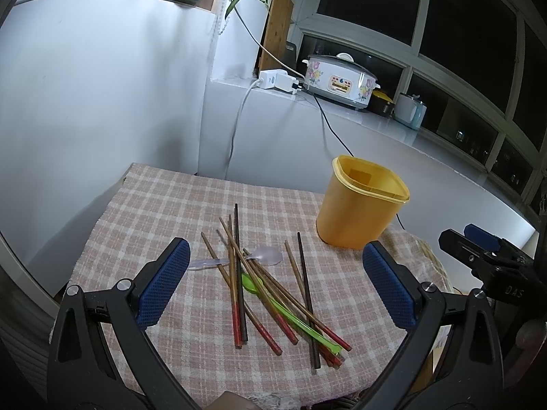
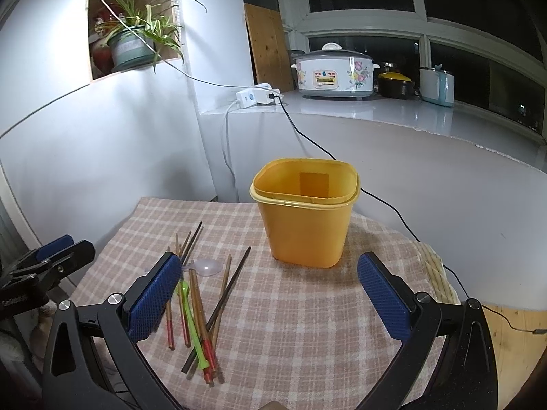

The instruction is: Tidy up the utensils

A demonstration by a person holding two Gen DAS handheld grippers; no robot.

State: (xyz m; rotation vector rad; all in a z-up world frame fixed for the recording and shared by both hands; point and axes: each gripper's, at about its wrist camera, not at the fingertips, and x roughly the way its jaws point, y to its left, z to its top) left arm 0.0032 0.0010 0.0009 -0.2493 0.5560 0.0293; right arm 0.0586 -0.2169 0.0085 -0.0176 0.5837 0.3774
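Both cameras look forward and down from near above the tabletop; left faces the chopsticks, right the tub; both share these.

I see wooden chopsticks with glossy red ends, a clear plastic spoon, a smooth yellow plastic container, all on woven checked cloth.

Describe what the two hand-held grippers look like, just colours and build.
Both match: the left hand-held gripper and right hand-held gripper have black angular frames with triangular cutouts, silver round bolts at the joints, and blue mesh-textured pads on the fingers. White lettering marks the bodies. No cables visible.
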